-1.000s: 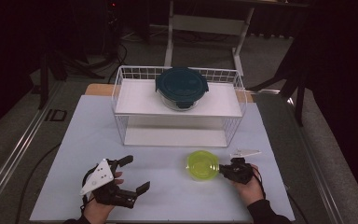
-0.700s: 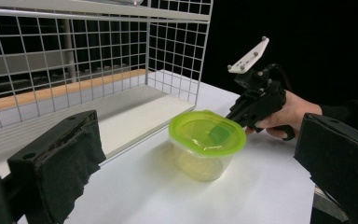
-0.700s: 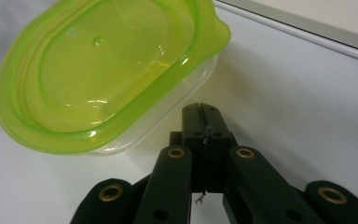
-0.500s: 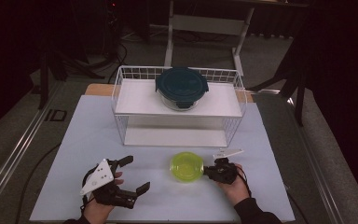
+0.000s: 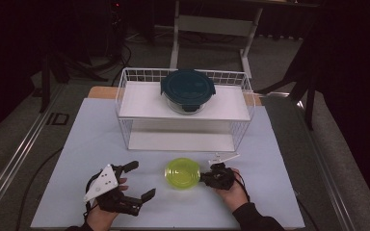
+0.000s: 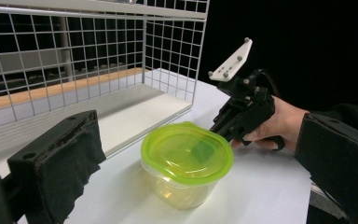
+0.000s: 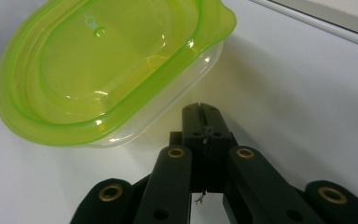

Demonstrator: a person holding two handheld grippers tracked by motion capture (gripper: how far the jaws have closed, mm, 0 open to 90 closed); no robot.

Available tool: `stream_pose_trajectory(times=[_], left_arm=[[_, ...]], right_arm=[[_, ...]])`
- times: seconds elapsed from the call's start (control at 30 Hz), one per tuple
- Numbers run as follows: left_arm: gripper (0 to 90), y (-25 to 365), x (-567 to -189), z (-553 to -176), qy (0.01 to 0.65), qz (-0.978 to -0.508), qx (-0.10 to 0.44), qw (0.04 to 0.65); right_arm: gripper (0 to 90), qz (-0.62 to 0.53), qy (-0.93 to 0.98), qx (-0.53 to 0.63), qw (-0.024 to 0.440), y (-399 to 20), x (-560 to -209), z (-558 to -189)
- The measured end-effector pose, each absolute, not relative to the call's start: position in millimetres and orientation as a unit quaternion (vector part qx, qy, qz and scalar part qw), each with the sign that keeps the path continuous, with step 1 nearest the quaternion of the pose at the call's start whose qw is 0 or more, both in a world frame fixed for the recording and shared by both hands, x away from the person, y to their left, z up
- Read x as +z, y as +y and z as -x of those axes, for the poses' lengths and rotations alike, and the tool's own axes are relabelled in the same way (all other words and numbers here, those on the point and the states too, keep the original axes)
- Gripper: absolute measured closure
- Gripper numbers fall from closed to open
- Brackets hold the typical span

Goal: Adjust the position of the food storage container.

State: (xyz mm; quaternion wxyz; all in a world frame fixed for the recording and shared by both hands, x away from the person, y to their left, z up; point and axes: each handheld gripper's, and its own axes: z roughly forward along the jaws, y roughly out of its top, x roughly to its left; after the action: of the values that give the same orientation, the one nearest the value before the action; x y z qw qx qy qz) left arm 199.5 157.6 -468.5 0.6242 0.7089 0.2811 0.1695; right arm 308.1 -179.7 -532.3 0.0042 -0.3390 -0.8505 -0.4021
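Container (image 5: 183, 173): clear plastic tub, lime-green lid, near desk's front edge. Right gripper (image 5: 206, 178) closed, empty, touching it; left gripper (image 5: 142, 179) spread wide.

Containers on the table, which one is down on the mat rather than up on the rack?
The green-lidded container, beside the right gripper; the dark-lidded container sits atop the wire rack.

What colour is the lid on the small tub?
Lime green lid, clearest in the left gripper view.
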Motion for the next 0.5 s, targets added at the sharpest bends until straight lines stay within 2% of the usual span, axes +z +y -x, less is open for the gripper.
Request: stream_pose_trajectory(times=[0.2, 0.5], left_arm=[[1.3, 158, -468, -199, 0.28, -0.708, 0.169, 0.626], [1.3, 157, -468, -199, 0.277, -0.71, 0.165, 0.626]], right_arm=[[90.0, 0.334, -0.853, -0.401, -0.006, -177, -532, -308], [89.9, 0.348, -0.843, -0.41, -0.03, -196, -519, -306]])
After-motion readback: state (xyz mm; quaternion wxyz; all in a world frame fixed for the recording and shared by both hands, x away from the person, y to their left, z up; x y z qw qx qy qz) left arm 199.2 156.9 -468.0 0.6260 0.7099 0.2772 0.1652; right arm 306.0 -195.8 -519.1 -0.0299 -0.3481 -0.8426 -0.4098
